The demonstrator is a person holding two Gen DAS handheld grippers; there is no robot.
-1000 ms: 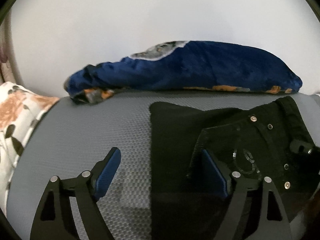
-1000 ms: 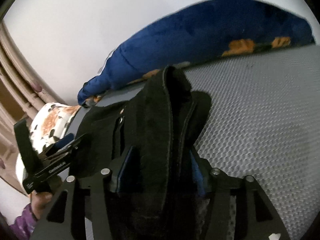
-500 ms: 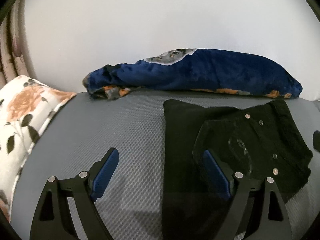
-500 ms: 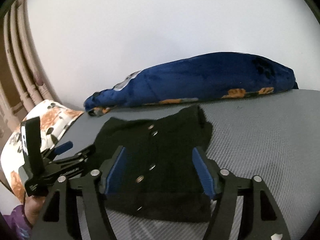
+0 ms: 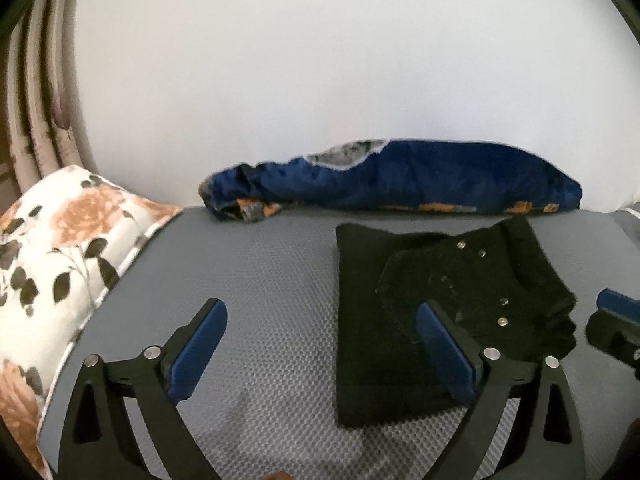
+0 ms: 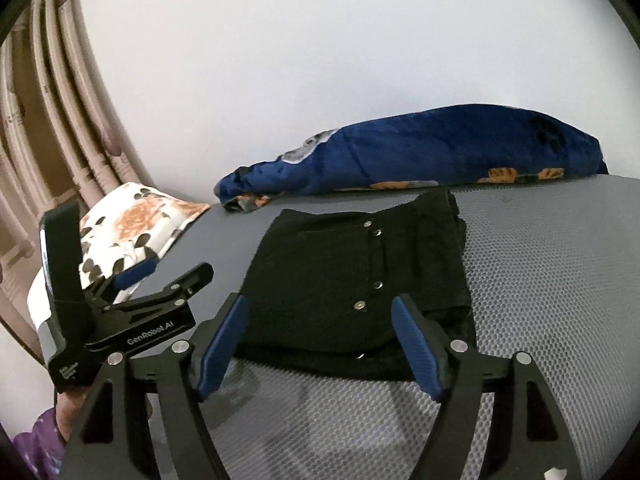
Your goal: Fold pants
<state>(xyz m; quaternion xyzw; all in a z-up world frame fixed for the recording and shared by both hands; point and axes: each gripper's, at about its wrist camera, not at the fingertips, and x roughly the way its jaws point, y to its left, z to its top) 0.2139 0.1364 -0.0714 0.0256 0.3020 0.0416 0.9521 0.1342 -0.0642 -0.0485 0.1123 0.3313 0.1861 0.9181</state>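
Observation:
Black pants (image 5: pixel 440 280) lie folded in a compact stack on the grey mesh surface (image 5: pixel 260 280), with the waistband and its metal snaps on top; the same pants (image 6: pixel 352 264) show in the right wrist view. My left gripper (image 5: pixel 320 340) hovers above the pants' near left edge with its jaws opening and nothing between them. My right gripper (image 6: pixel 320 340) hangs above the near edge of the stack, its jaws also opening and empty. The left gripper (image 6: pixel 172 272) appears at the left of the right wrist view. One blue pad of the right gripper (image 5: pixel 616 308) shows at the left view's right edge.
A rolled dark blue plush blanket (image 5: pixel 400 176) lies along the white wall behind the pants. A floral pillow (image 5: pixel 60 260) sits at the left end of the surface, with pale curtains (image 6: pixel 48 120) beyond. A hand in a purple sleeve (image 6: pixel 36 444) holds the left gripper.
The right gripper let go of the pants' waistband, which dropped flat onto the stack. Both grippers drew back and upward, and their jaws spread wider.

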